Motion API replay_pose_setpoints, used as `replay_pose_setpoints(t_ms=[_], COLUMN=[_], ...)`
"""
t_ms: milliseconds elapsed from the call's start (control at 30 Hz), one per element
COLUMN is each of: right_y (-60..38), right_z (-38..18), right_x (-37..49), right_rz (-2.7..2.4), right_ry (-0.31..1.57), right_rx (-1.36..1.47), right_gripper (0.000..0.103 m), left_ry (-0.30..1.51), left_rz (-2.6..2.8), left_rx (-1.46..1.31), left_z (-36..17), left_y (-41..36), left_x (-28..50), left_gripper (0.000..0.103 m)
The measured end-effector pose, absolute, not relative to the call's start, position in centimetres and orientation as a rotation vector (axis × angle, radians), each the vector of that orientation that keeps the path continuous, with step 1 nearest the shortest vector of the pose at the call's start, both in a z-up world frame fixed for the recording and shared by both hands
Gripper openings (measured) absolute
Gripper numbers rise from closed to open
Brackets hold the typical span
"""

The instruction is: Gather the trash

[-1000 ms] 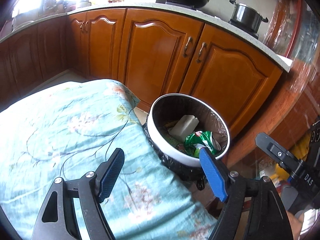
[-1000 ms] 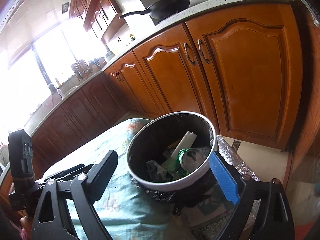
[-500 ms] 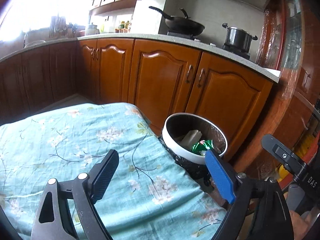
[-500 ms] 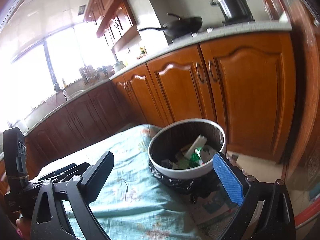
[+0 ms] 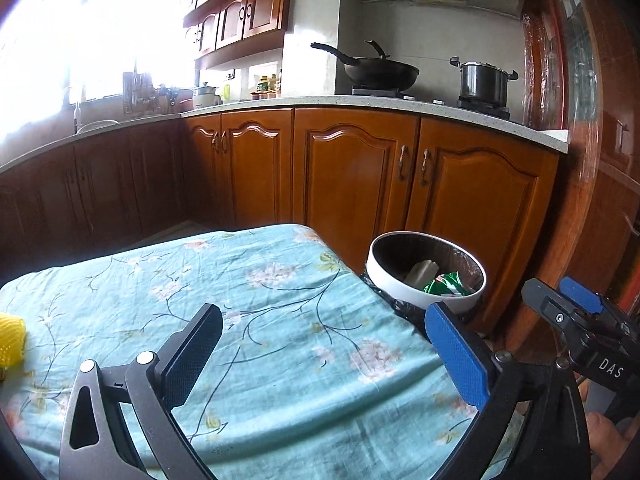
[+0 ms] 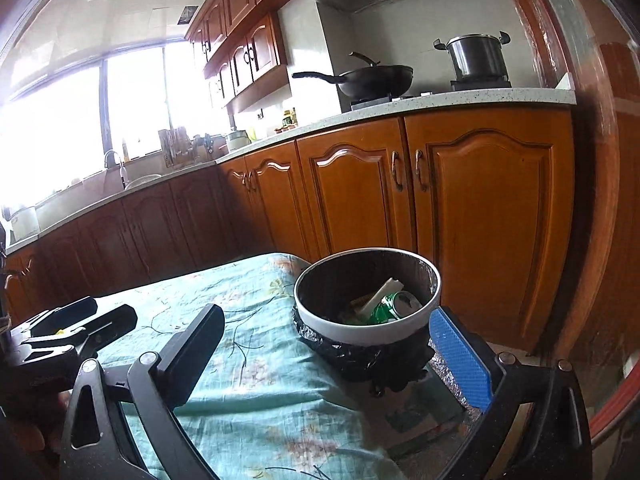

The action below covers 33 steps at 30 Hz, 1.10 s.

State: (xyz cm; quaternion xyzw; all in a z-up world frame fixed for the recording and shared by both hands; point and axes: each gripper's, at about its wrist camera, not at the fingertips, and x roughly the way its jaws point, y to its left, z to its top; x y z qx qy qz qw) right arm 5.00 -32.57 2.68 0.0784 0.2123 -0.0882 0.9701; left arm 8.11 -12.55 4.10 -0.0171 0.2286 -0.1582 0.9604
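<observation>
A white-rimmed trash bin (image 5: 424,280) lined with a black bag is seen at the lower right of the left wrist view, just beside the far right corner of the tabletop (image 5: 260,300), which is covered by a teal floral cloth. Inside the bin, a green wrapper (image 5: 446,284) and a pale crumpled piece (image 5: 420,270) are visible; in the right wrist view a green can (image 6: 396,306) and a white strip (image 6: 378,296) are shown in it. A yellow object (image 5: 11,338) is found at the left edge of the left wrist view, resting on the cloth, well apart from the bin.

The left hand-held gripper (image 5: 324,350) is held above the cloth with its jaws spread wide and nothing between them; the bin lies beyond its blue finger, toward the upper right. The right hand-held gripper (image 6: 332,352) is likewise released and empty, with the bin framed just ahead between its fingers. Wooden cabinets (image 5: 340,176) are seen behind, with a wok (image 5: 378,70) and a pot (image 5: 482,82) on the stove.
</observation>
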Motion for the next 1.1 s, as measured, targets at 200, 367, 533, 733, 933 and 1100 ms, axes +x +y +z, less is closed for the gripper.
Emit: replay_pose_setpoints(t_ms=[200, 367, 533, 733, 933, 1100], right_y=[-32.4, -32.3, -32.1, -32.0, -31.9, -31.9], right_z=[2.2, 2.1, 2.2, 2.3, 2.5, 2.6], right_x=[4.9, 4.8, 4.9, 4.8, 4.7, 4.6], right_rz=[-0.173, -0.164, -0.158, -0.152, -0.147, -0.14], right_ry=[0.434, 0.435, 0.433, 0.43, 0.423, 0.41], right_rx=[0.157, 0.159, 0.156, 0.15, 0.151, 0.15], right_gripper=[0.103, 0.103, 0.103, 0.103, 0.103, 0.103], left_ry=[0.472, 0.464, 0.45, 0.453, 0.436, 0.436], left_rz=[-0.31, -0.295, -0.291, -0.298, -0.297, -0.301], left_rx=[-0.032, -0.011, -0.004, -0.004, 0.002, -0.002], left_z=[4.0, 4.0, 3.9, 3.6, 3.5, 3.3], left_y=[-11.7, -11.8, -11.6, -11.2, -11.2, -11.0], left_x=[8.4, 8.4, 8.4, 8.7, 8.6, 8.8], left_gripper=[0.102, 0.102, 0.102, 0.102, 0.102, 0.102])
